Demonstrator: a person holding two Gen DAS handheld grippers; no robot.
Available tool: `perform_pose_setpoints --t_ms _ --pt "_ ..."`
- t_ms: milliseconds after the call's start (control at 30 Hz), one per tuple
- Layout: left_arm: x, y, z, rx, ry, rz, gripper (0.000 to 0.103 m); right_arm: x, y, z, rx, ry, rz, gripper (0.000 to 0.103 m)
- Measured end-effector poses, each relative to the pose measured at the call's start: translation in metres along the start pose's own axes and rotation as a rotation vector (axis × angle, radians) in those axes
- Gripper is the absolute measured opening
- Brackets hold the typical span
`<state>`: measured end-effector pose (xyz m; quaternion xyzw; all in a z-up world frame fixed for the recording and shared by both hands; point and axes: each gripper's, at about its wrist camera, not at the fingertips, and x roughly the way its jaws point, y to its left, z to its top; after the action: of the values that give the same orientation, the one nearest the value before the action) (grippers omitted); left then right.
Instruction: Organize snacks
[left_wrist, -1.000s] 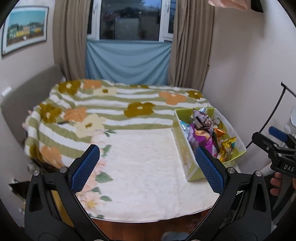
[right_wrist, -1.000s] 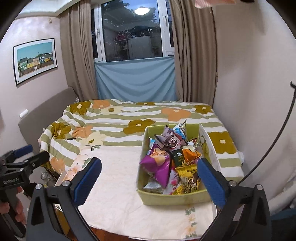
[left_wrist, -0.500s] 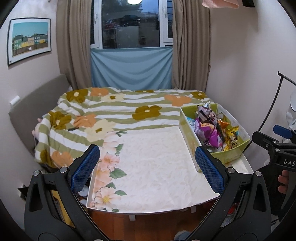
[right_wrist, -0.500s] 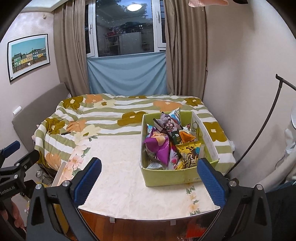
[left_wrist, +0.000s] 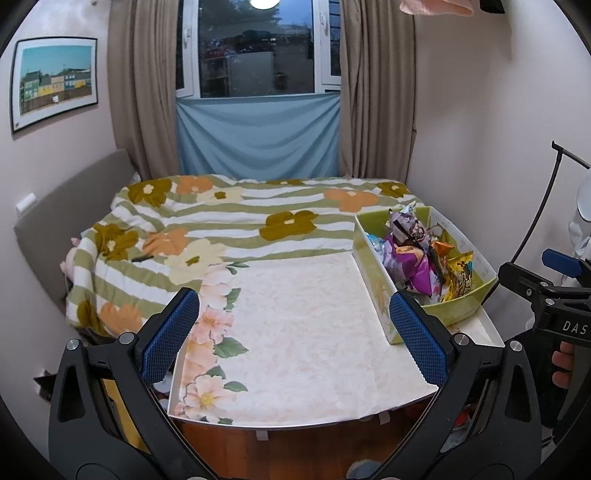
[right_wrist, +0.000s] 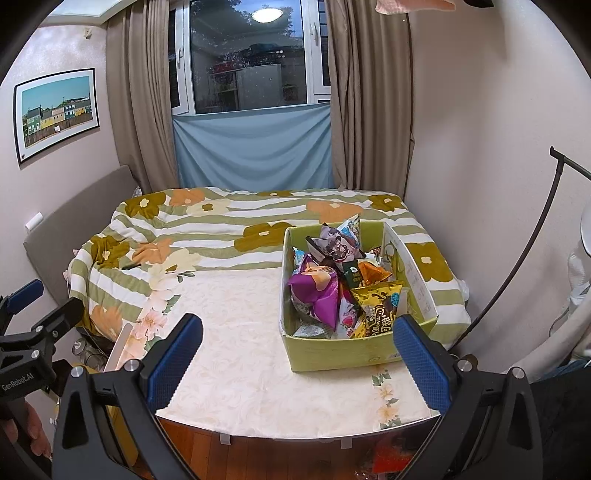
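A green box (right_wrist: 332, 352) full of snack packets stands at the right side of a white floral table (right_wrist: 236, 354). Inside lie a purple bag (right_wrist: 317, 295), a gold packet (right_wrist: 380, 314), an orange packet (right_wrist: 373, 273) and a grey printed bag (right_wrist: 336, 247). The same green box (left_wrist: 380, 291) sits at the right in the left wrist view. My left gripper (left_wrist: 295, 332) hangs open over the table's near edge, holding nothing. My right gripper (right_wrist: 299, 354) is open too, back from the box's front wall.
Behind the table lies a bed with a green striped flower blanket (left_wrist: 229, 221). A curtained window (right_wrist: 251, 74) and a framed picture (right_wrist: 55, 110) are on the far walls. A thin black stand (right_wrist: 517, 280) leans at the right. Wooden floor (left_wrist: 280, 450) shows below the table.
Both grippers have pulled back and up from the table, so its front edge and the floor now show. Their jaws stay open. The snacks have not moved.
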<state>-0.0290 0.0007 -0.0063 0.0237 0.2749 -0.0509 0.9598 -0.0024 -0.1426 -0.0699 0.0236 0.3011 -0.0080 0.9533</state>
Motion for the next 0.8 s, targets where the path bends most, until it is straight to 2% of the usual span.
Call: perform_pose_setpoints --t_ms 800 --pt "0.0036 -0.0028 0.0012 0.005 0.003 -0.002 0.102 0.0011 -0.0041 0.0023 0.002 0.003 -0.001 0.103"
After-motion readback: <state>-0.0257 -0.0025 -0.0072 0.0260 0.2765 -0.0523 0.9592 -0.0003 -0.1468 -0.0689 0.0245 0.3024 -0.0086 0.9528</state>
